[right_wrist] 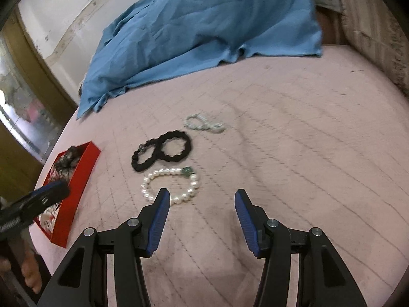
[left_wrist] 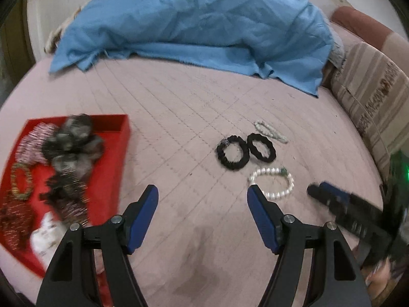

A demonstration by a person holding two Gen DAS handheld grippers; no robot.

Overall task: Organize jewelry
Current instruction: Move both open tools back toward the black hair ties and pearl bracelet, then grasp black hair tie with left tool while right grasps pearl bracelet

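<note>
A red box holding several scrunchies and bracelets sits at the left on the pink quilt; it also shows in the right wrist view. Two black scrunchies lie side by side mid-bed, also seen in the right wrist view. A white pearl bracelet lies nearest, a smaller pale bead bracelet farthest. My left gripper is open and empty between the box and the jewelry. My right gripper is open and empty, its left finger just over the pearl bracelet.
A crumpled blue cloth covers the far side of the bed. A striped pillow lies at the right. The bed's left edge drops off beside the red box.
</note>
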